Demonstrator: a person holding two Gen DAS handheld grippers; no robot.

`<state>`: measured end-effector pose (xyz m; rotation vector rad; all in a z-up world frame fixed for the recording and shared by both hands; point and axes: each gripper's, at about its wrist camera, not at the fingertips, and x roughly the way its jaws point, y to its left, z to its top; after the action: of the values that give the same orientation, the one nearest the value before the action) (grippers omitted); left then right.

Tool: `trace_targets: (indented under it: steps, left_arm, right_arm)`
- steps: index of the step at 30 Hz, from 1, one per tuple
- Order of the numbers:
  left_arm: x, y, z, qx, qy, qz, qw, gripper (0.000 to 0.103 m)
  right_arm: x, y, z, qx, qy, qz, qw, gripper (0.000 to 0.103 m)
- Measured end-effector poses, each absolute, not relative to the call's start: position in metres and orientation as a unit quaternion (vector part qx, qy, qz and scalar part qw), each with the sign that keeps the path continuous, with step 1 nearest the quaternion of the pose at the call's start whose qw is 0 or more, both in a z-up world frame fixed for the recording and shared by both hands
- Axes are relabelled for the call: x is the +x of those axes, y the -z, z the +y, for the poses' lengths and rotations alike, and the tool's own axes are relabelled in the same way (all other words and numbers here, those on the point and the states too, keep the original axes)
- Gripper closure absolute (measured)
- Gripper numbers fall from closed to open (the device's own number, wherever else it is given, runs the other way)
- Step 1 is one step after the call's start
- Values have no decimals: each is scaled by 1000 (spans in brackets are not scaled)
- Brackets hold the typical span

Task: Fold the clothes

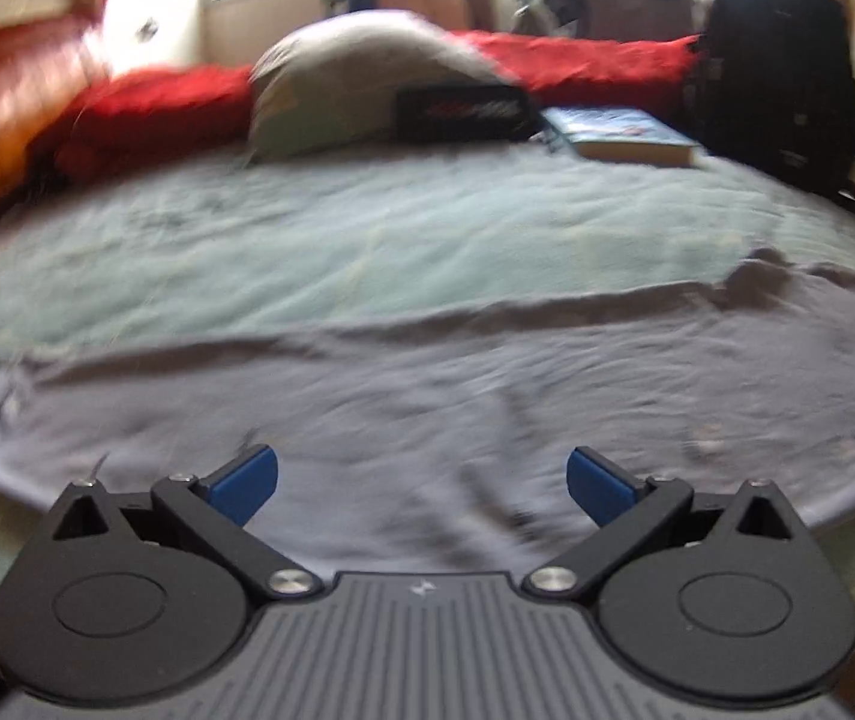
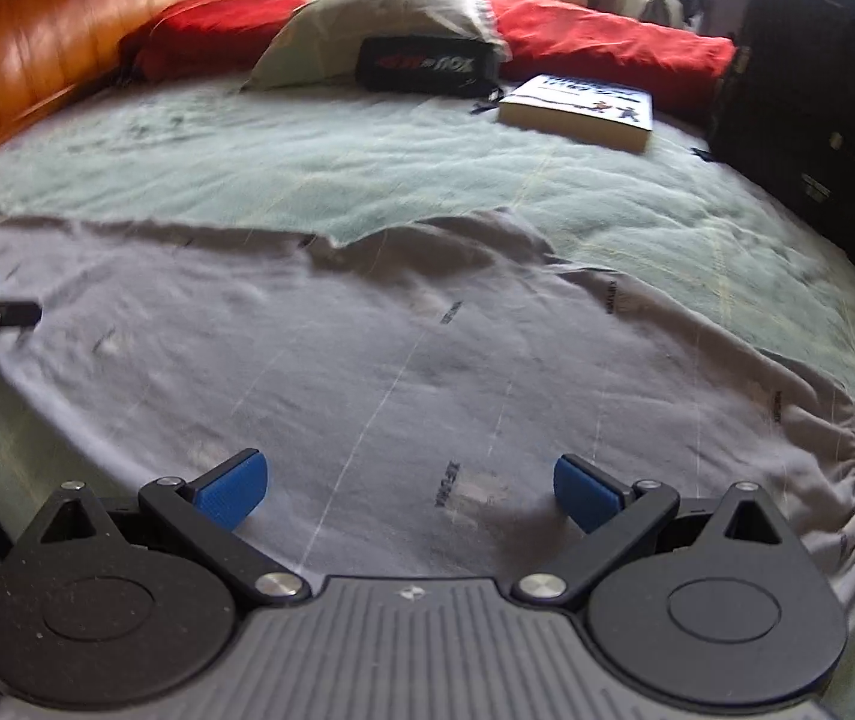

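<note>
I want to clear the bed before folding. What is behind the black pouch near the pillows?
Behind the black pouch a grey pillow leans, with red pillows either side. Whatever lies under the pouch is covered.

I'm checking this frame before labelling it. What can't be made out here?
- Garment: type unclear; near edge hidden behind right gripper, right wrist view.
- Book cover: motion-blurred, both views.
- Left gripper: open above the garment; contact unclear.
- Pouch lettering: blurred.
</note>
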<state>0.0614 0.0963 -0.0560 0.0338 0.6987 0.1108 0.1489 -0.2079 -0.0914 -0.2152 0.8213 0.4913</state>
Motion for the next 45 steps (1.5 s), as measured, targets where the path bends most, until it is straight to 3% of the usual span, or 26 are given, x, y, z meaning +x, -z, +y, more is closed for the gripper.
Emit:
trace_targets:
  steps: [8, 13, 17, 25, 33, 45]
  left_arm:
    - [55, 73, 80, -4, -35, 357, 933, 1]
    - [50, 70, 81, -11, -43, 354, 934, 1]
    - [45, 71, 81, -10, -46, 355, 934, 1]
    - [38, 67, 78, -1, -42, 347, 937, 1]
    - [38, 65, 83, -10, -53, 343, 938, 1]
    - [38, 66, 73, 1, -44, 342, 939, 1]
  right_arm:
    - [128, 91, -229, -102, -257, 415, 867, 0]
    - [138, 77, -265, -81, -188, 377, 903, 0]
    - [153, 100, -293, -39, -123, 449, 884, 0]
    - [194, 56, -296, 21, -173, 386, 906, 0]
    - [278, 86, -313, 101, -205, 406, 885, 0]
    - [268, 74, -366, 155, -184, 384, 891, 0]
